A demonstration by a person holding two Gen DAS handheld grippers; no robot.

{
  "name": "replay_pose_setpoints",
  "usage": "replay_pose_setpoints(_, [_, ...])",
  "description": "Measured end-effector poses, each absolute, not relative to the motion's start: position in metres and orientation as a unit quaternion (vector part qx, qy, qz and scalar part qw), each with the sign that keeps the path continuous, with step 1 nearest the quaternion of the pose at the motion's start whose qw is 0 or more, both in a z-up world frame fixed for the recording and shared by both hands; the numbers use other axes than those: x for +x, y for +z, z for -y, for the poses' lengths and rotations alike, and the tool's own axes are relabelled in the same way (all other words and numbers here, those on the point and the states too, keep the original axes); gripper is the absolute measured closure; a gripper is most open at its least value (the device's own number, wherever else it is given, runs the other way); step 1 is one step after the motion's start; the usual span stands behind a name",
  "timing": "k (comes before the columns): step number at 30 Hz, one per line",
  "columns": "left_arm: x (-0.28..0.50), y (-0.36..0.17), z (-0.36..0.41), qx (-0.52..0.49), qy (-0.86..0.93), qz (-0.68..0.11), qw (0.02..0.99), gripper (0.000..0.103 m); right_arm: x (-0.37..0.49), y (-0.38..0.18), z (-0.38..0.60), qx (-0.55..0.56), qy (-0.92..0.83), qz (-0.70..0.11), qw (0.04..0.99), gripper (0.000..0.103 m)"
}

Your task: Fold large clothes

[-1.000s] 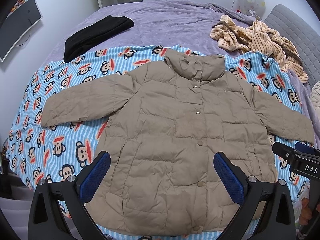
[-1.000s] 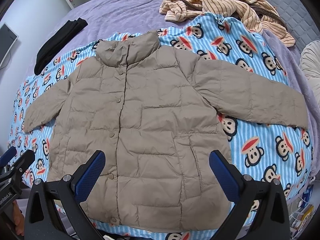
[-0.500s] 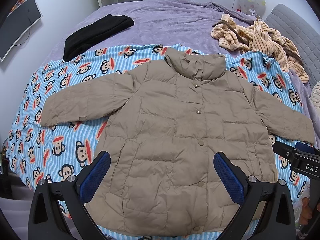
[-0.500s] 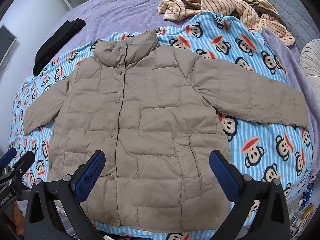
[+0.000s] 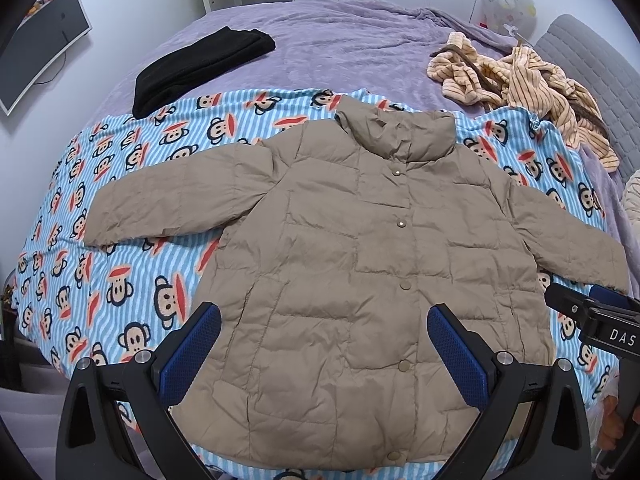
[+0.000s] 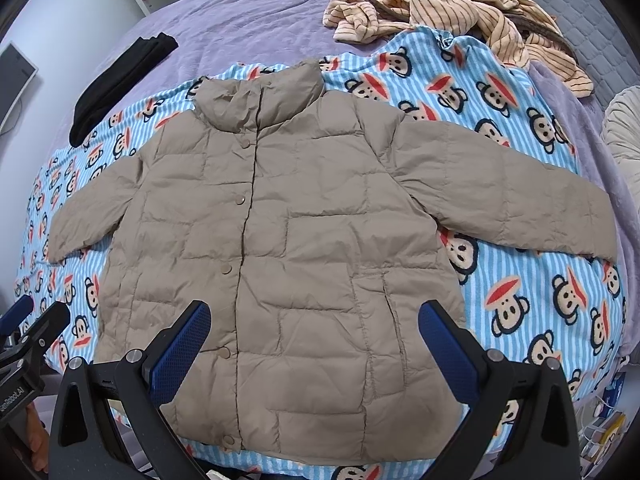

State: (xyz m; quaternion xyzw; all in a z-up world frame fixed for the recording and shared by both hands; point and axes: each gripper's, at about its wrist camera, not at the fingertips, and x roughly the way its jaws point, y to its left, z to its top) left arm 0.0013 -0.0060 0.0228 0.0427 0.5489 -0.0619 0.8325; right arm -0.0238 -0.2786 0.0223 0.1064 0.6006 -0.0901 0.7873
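At the far left a monitor [image 5: 44, 40] hangs on the white wall; a folded black garment [image 5: 200, 68] lies on the purple bedspread [image 5: 340, 36] near the bed's left side; below it spreads a blue striped blanket [image 5: 120, 248] printed with monkey faces. A tan puffer jacket [image 5: 360, 272] lies flat on the blanket, front up, snapped shut, collar toward the far side, both sleeves stretched outward. The left gripper [image 5: 324, 344] hovers above the jacket's hem, its blue-padded fingers [image 5: 192, 348] spread wide and holding nothing. The right gripper [image 6: 316, 340] hangs over the hem's right half, fingers [image 6: 448, 352] equally wide apart and empty; neither touches the cloth. At the far right, a crumpled cream-and-brown striped garment [image 5: 532, 84] sits on the bedspread beside the blanket's far corner, near a grey headboard [image 5: 600, 72].
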Motion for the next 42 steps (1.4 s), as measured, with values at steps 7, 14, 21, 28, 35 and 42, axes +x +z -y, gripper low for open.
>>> replay_pose_setpoints(7, [-0.0008,0.024,0.0057,0.042,-0.061,-0.548,0.833,0.0,-0.0248,0.0246,0.2777,0.106,-0.089,-0.6,0.788,0.0])
replay_pose_setpoints(14, [-0.0012,0.0247,0.0054,0.042,-0.061,-0.548,0.833,0.0,-0.0252,0.0246,0.2787,0.106,-0.088,-0.601,0.787,0.0])
replay_pose_setpoints(21, [-0.0013,0.0244,0.0052,0.042,-0.061,-0.548,0.833,0.0,-0.0258,0.0263,0.2784,0.106,-0.088,-0.602,0.787,0.0])
replay_pose_setpoints(28, [-0.0022,0.0256,0.0048,0.044,-0.062,-0.548,0.833,0.0,-0.0256,0.0247,0.2774,0.108,-0.089,-0.602,0.787,0.0])
replay_pose_setpoints(35, [-0.0023,0.0254,0.0052,0.043,-0.062,-0.548,0.833,0.0,-0.0273,0.0254,0.2775,0.108,-0.088,-0.602,0.786,0.0])
replay_pose_setpoints(42, [-0.0033,0.0227,0.0117,0.047,-0.064,-0.551,0.831,0.0,-0.0278,0.0254,0.2783,0.11,-0.089,-0.602,0.786,0.0])
